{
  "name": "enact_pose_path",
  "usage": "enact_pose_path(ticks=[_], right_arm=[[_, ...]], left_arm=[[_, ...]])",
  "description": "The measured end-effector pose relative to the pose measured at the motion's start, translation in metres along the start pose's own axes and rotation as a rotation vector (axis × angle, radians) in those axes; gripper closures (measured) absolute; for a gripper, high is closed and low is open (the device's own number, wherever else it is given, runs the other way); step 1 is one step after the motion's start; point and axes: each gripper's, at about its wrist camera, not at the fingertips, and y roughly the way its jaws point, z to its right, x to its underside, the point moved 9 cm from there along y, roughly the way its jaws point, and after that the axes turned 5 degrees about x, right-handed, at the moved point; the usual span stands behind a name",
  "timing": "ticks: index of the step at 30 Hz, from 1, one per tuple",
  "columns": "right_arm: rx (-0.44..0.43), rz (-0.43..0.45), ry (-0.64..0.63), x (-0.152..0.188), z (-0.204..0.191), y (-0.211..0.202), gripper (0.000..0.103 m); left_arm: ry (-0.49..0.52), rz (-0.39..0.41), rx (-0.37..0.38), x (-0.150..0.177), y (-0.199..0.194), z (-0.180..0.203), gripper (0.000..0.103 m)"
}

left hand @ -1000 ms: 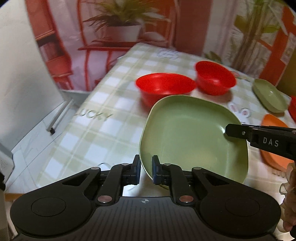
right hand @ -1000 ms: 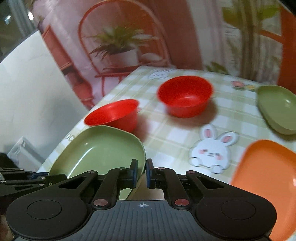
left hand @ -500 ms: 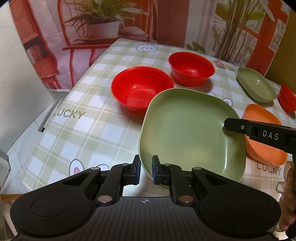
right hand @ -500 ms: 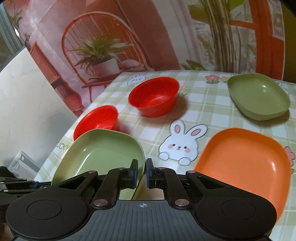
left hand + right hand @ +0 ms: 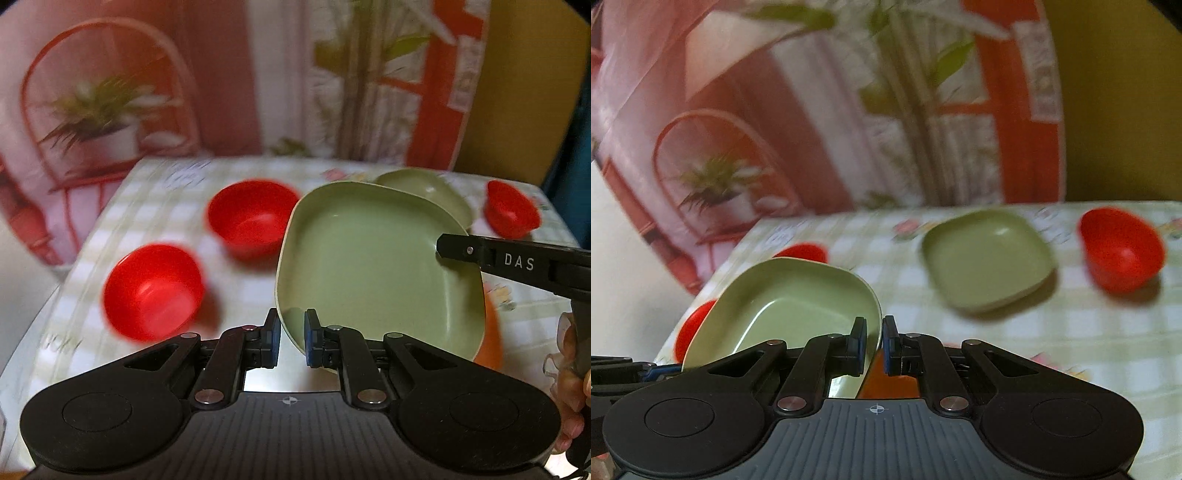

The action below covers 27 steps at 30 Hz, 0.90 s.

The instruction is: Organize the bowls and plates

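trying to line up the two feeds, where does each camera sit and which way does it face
Left wrist: on the left gripper, facing across the table; its fingers pinch the near rim of the green plate; right gripper and a hand at right.
Right wrist: on the right gripper, facing across; its fingers pinch that plate's rim.
Shared: held plate, second green plate, red bowl.

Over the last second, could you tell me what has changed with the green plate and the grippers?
The green plate, clamped at opposite rims by the left gripper and right gripper, has been carried right, toward the second green plate, now over the orange plate. Both grips held; the red bowls stayed put.
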Motion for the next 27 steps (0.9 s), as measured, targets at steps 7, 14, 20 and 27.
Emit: enact_pose_path(ticks=[7, 14, 20, 27], right_arm=[[0.084, 0.042, 0.018, -0.017, 0.055, -0.010, 0.095], [0.109, 0.037, 0.043, -0.010, 0.077, -0.013, 0.095], [0.107, 0.033, 0.072, 0.003, 0.082, -0.017, 0.094], [0.105, 0.019, 0.095, 0.015, 0.088, -0.018, 0.094]], left_arm=[[0.032, 0.026, 0.079, -0.022, 0.015, 0.050, 0.089], [0.053, 0.007, 0.092, -0.015, 0.022, 0.075, 0.089], [0.044, -0.023, 0.087, -0.008, 0.028, 0.079, 0.089], [0.036, -0.044, 0.093, 0.000, 0.032, 0.082, 0.089]])
